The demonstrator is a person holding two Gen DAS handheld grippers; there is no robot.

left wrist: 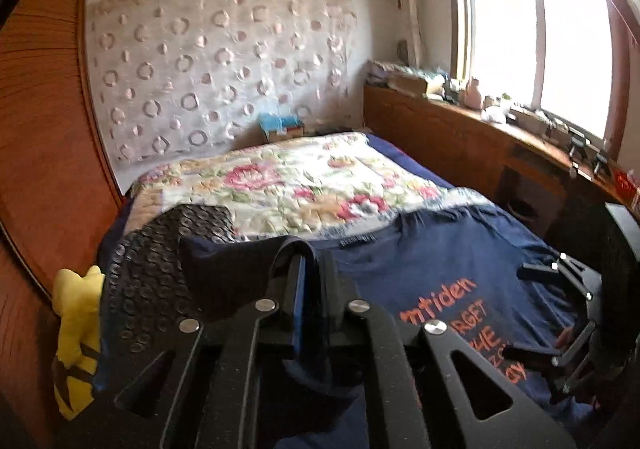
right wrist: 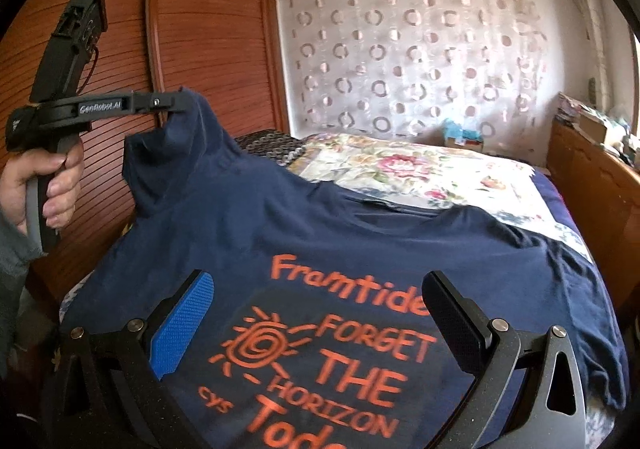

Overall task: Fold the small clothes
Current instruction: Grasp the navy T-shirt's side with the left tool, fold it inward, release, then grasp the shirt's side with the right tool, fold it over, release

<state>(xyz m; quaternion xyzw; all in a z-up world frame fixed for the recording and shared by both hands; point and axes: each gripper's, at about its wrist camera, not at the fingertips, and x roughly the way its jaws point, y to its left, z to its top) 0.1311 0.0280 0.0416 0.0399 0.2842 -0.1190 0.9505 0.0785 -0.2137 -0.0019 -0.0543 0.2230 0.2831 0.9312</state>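
The navy T-shirt lay print-up across the bed's near end, its left sleeve lifted, probably to fold inward. The left claw was clamped on that sleeve (pads pinching cloth); the right claw hung wide open above the print, holding nothing.

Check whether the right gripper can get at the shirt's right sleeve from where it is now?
Probably yes. The right gripper is open over the navy T-shirt, and the right sleeve lies flat with nothing on it; the left gripper holds up the opposite sleeve, well clear.
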